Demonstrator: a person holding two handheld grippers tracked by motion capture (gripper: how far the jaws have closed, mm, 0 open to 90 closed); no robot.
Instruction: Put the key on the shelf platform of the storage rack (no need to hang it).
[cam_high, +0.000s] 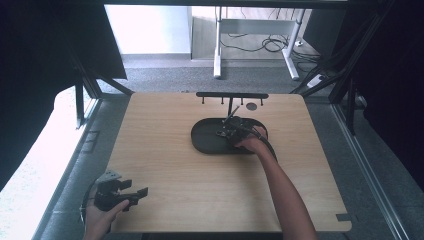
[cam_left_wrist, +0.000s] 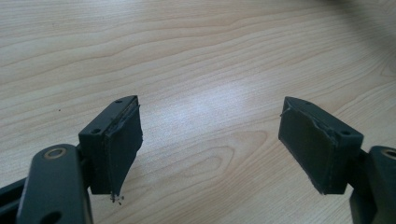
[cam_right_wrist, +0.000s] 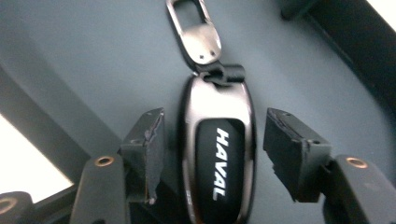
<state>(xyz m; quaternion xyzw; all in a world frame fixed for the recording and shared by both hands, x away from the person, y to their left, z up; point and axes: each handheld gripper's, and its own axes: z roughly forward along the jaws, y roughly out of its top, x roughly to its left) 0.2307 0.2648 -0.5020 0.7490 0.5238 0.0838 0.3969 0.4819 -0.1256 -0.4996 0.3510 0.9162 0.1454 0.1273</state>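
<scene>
Jaws of the right gripper (cam_right_wrist: 212, 156) are held apart astride a HAVAL key fob (cam_right_wrist: 217, 154) lying in the dark tray (cam_high: 205, 140), not yet gripped, while the left gripper (cam_left_wrist: 210, 144) is kept wide open and empty over the table (cam_high: 175, 175).

A car key fob (cam_right_wrist: 217, 154) — dark glossy metal, black panel lettered "HAVAL", a silver clasp (cam_right_wrist: 196, 30) at its top — lies flat in the black oval tray (cam_high: 205, 140).
</scene>
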